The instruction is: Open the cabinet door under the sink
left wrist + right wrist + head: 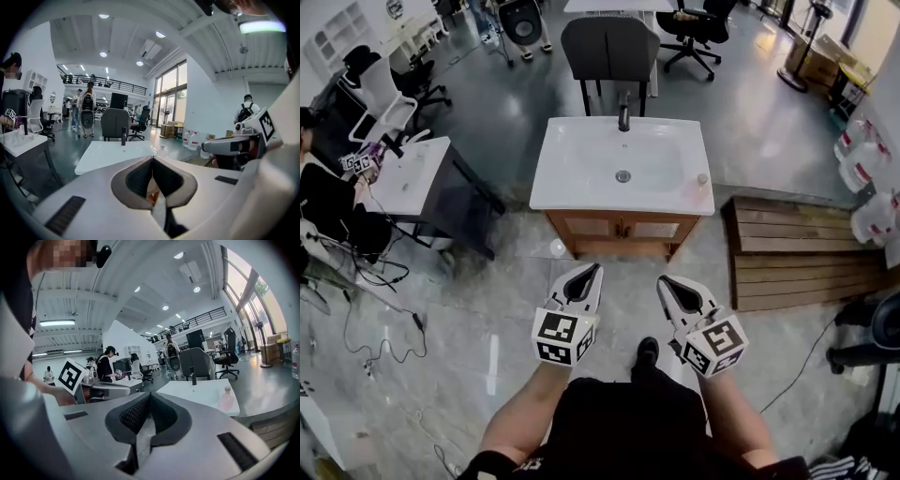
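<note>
A white sink top (623,167) with a dark tap (623,112) rests on a low wooden cabinet (622,232); its two doors (622,228) are closed. My left gripper (594,270) and right gripper (664,283) hover side by side above the floor in front of the cabinet, short of it, both shut and empty. In the left gripper view the sink top (117,154) lies ahead past the shut gripper (152,158). In the right gripper view the sink top (199,394) carries a small pink bottle (227,401) beyond the shut gripper (150,394).
A wooden pallet (792,251) lies right of the cabinet, with water jugs (862,159) past it. A dark desk with a white top (422,187) stands to the left, cables (375,319) on the floor beside it. A grey chair (609,52) is behind the sink. People stand farther off.
</note>
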A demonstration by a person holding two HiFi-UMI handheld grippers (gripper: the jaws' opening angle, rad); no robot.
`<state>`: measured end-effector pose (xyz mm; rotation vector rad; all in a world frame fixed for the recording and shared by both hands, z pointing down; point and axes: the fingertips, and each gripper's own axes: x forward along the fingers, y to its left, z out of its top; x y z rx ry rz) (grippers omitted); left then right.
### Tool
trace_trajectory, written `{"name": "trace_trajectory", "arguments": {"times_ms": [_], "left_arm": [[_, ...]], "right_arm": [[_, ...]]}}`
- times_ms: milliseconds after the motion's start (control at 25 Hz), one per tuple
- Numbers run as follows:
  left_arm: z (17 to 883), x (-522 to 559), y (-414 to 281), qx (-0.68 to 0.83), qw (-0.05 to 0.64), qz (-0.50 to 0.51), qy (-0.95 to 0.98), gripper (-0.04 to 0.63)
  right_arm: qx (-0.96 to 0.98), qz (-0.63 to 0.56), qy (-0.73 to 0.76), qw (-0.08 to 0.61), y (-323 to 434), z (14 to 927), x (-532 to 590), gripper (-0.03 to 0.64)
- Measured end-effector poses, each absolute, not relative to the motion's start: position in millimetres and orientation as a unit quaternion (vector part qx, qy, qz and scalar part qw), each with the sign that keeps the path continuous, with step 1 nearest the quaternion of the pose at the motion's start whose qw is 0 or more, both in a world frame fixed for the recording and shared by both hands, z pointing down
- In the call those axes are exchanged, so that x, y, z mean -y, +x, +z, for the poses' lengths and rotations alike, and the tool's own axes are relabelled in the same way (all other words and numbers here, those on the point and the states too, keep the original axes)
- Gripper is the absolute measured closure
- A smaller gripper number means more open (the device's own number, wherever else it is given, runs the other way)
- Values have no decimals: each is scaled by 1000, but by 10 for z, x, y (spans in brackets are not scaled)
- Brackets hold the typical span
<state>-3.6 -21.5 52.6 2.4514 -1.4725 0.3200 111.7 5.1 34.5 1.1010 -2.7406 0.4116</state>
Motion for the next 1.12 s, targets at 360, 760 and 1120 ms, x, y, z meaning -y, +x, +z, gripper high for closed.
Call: {"name": "trace_trajectory", "arguments": {"times_ms": [360,760,1120], "left_arm": [[972,627,-25,536,181,140,812,578],[1501,1127,-358,492,194,146,836,578],[2132,1537,-423,509,200,166,821,578]], "right_arm": [[921,185,327,102,1216,808,478,603],[905,216,340,139,599,1393,896,603],[895,243,348,138,576,2046,1293,603]]}}
